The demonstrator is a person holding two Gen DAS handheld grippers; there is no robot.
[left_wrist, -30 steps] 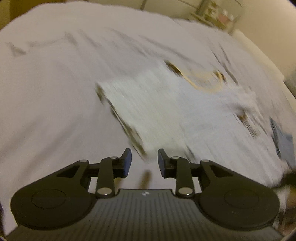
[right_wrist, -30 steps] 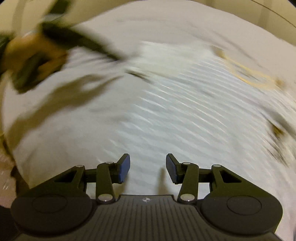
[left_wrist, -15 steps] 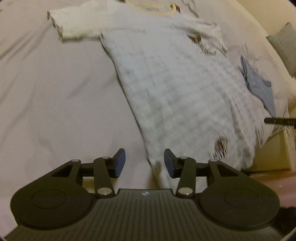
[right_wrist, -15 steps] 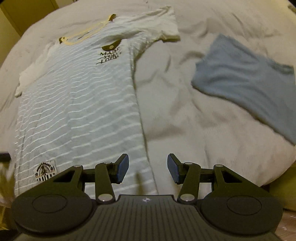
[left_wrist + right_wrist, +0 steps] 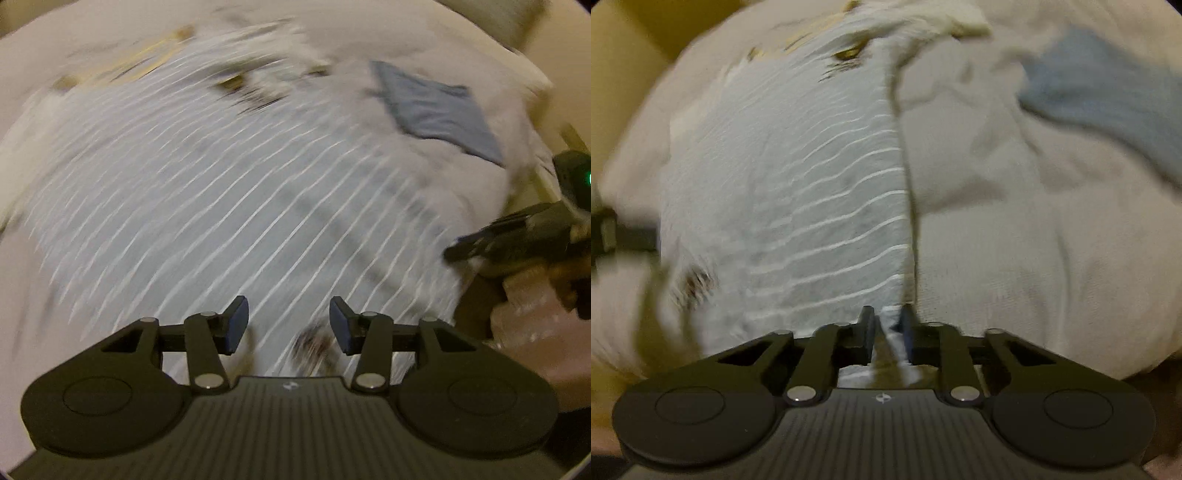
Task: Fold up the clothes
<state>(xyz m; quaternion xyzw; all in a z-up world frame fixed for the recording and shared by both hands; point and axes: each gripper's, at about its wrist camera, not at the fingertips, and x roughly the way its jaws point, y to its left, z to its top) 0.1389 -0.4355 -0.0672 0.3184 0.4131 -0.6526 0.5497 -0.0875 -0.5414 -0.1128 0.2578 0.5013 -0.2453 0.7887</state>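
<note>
Pinched tight on the hem corner of a pale blue striped T-shirt [image 5: 798, 192], the jaws of the right gripper [image 5: 888, 328] hold a fold of the cloth between them, while the jaws of the left gripper [image 5: 288, 325] stand spread with nothing between them, above the shirt's lower edge. Just ahead of the left gripper, a small dark patch [image 5: 314, 345] marks the shirt near its hem; the right wrist view shows the same patch [image 5: 696, 284] at the shirt's lower left, badly blurred. The shirt lies flat and lengthwise on a bed covered in a wrinkled off-white sheet [image 5: 1015, 240], its thin white stripes running across the body and its right side edge forming a straight line up from the pinching jaws. In the left wrist view the right gripper [image 5: 476, 245] appears at the right side of the frame, at the shirt's edge where the bed drops away. Farther up, a dark chest print [image 5: 842, 64] and a yellow-trimmed neckline [image 5: 147, 62] are visible, both smeared by motion. Beyond the shirt, to its right and apart from it, a separate grey-blue garment [image 5: 439, 110] lies on the sheet.
</note>
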